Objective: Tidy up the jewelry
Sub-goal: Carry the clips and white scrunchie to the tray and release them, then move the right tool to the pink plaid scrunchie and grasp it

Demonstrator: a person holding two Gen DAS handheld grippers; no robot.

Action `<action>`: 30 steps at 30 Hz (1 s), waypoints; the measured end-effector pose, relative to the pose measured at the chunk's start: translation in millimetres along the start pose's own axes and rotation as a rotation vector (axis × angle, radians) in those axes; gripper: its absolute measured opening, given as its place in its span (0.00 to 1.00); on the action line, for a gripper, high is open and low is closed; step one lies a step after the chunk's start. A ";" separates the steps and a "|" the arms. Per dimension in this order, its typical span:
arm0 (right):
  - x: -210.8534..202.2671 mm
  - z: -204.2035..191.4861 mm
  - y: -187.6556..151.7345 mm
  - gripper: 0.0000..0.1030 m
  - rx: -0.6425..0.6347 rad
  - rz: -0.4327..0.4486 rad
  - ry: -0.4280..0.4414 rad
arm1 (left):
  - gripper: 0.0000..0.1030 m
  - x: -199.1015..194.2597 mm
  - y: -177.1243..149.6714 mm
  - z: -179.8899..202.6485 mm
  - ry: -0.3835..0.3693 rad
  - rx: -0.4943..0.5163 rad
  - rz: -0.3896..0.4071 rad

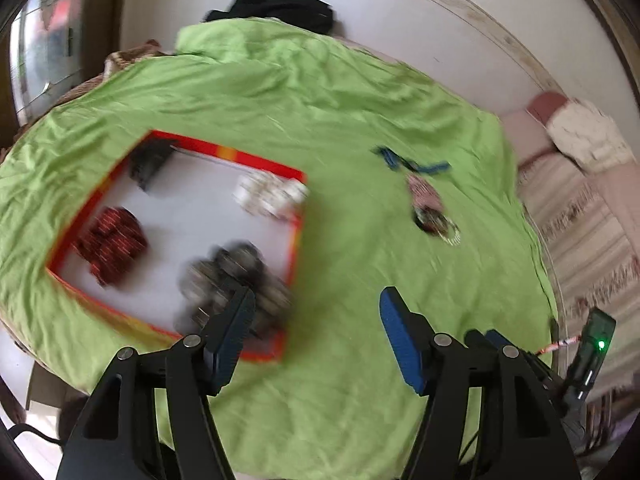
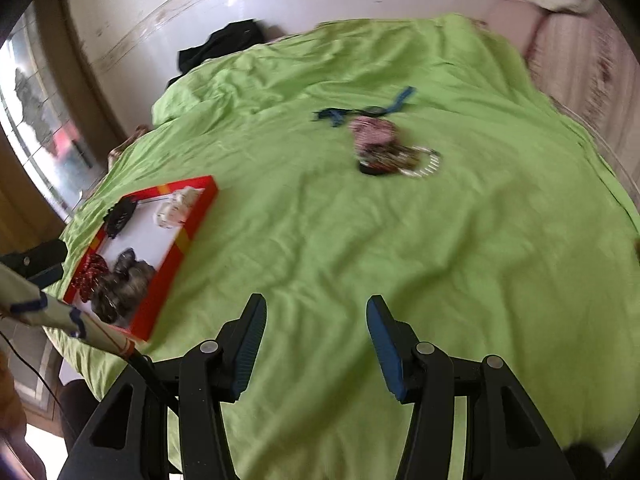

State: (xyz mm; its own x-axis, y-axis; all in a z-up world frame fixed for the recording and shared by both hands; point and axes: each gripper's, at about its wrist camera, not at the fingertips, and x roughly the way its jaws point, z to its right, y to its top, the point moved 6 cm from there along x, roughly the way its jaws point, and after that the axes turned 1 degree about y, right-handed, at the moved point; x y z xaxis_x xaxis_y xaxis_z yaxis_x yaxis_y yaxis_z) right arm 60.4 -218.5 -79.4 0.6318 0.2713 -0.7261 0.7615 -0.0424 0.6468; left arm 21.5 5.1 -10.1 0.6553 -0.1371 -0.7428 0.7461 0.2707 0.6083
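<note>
A shallow red-rimmed box [image 1: 260, 162] [image 2: 196, 222] with a white floor lies on the green cloth [image 1: 320, 100] [image 2: 360, 240]. Inside it are a red beaded piece [image 1: 110, 242] [image 2: 90, 274], a grey beaded heap [image 1: 236, 280] [image 2: 128, 276], a white beaded piece [image 1: 268, 194] [image 2: 176, 206] and a black piece [image 1: 150, 160] [image 2: 120, 214]. A loose pile of jewelry [image 1: 434, 216] [image 2: 386, 152] and a blue strand [image 1: 416, 164] [image 2: 360, 110] lie further out on the cloth. My left gripper [image 1: 316, 316] is open over the box's near corner, nothing between its pads. My right gripper [image 2: 316, 328] is open above bare cloth.
A black garment [image 1: 280, 8] [image 2: 224, 46] lies at the cloth's far edge by the white wall. A pink and cream pillow [image 1: 576, 132] and striped bedding [image 1: 580, 216] lie to the right. A patterned sleeve [image 2: 52, 312] crosses the left of the right wrist view.
</note>
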 end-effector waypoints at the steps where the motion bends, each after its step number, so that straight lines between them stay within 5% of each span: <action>1: -3.2 5.0 -4.9 0.55 0.006 0.000 -0.006 | 0.62 0.0 -9.4 11.4 0.009 0.026 -0.008; 10: -22.3 26.7 -25.8 0.55 0.036 0.017 -0.040 | 0.62 -1.6 -56.4 58.4 0.003 0.157 -0.061; 30: -28.6 55.0 -36.2 0.55 0.092 0.020 -0.112 | 0.62 10.7 -70.1 65.7 0.013 0.189 -0.094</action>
State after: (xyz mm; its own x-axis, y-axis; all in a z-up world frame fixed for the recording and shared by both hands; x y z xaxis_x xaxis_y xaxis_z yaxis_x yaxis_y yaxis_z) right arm 22.8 -277.5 -94.9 0.6550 0.1611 -0.7383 0.7556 -0.1357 0.6408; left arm -16.1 -78.0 -42.3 0.5811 -0.1404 -0.8017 0.8136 0.0731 0.5769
